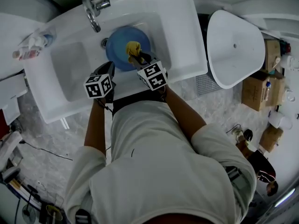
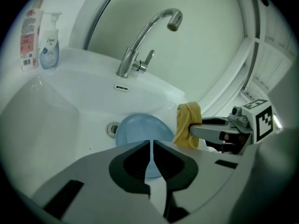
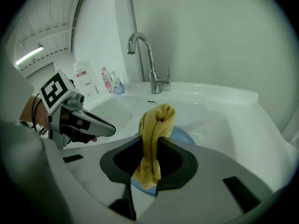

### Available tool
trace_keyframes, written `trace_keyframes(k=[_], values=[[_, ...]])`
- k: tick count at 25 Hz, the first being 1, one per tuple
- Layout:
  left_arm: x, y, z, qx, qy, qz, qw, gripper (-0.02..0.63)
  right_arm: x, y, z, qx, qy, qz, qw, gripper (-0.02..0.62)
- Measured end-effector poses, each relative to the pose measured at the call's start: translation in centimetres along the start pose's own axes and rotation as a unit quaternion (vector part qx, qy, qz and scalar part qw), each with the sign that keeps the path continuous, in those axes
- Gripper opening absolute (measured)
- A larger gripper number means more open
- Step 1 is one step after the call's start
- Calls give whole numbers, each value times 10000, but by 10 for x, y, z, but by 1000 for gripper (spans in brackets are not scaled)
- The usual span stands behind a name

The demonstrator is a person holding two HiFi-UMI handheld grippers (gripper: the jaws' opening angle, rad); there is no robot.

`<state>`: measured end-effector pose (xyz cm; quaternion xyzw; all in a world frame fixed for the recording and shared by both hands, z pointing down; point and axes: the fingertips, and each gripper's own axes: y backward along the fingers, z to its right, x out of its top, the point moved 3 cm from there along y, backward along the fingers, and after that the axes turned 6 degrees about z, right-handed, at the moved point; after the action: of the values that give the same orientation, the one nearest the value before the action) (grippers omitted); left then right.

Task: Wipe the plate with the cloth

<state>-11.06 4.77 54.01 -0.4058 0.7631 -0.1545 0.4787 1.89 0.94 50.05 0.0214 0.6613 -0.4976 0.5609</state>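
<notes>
R tongs (image 3: 148,164) are clamped on yellow cloth (image 3: 156,122), bunched so a wad hangs free for wiping. L tongs (image 2: 152,162) are pressed together, empty, held alongside. Blue plate (image 2: 140,129) is seen in sink (image 2: 51,125) by drain, beneath both; wiping judged not yet begun.

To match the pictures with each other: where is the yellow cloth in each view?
Head view: cloth upper centre, over the blue plate.
Left gripper view: cloth right of centre, right of the plate.
Right gripper view: cloth centre, pinched between the jaws.
Shared landmark: the faucet.
</notes>
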Motion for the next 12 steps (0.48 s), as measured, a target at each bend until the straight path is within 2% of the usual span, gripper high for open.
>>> trace_keyframes(k=[5, 12], values=[[5, 20, 42, 190, -190, 470, 9985, 26, 1, 27, 0, 20, 90, 254, 9996, 78], [-4, 48, 95, 554, -148, 985, 9935, 21, -17, 87, 10, -18, -169, 600, 9981, 78]])
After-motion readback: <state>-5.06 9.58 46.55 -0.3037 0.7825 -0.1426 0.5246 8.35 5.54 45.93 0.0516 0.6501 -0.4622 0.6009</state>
